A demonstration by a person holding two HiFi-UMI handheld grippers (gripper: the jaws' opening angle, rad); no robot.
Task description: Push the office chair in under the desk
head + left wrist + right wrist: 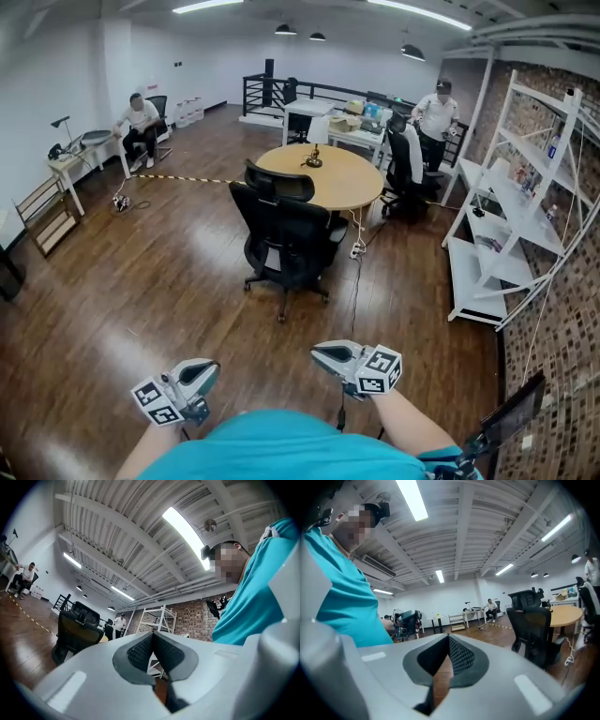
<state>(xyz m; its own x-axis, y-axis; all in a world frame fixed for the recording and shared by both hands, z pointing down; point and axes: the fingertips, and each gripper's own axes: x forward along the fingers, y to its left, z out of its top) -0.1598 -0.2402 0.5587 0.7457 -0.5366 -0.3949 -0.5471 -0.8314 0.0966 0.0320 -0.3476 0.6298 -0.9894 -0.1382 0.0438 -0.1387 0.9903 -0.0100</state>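
Left claw (201, 373), right claw (326, 355): both held low before the body, jaws closed tip to tip, nothing between them. Farther out, well apart from both, on the wood floor (141, 281): black office chair (284, 234), backrest toward the person, at the near edge of the round worktop (349, 183).

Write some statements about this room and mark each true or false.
1. The black mesh office chair stands next to the round wooden table. True.
2. The left hand-held gripper touches the chair. False: it is near the person, apart from the chair.
3. The right hand-held gripper has its jaws together, with nothing between them. True.
4. In the head view, the white metal shelf unit stands left of the chair. False: it stands to the right.
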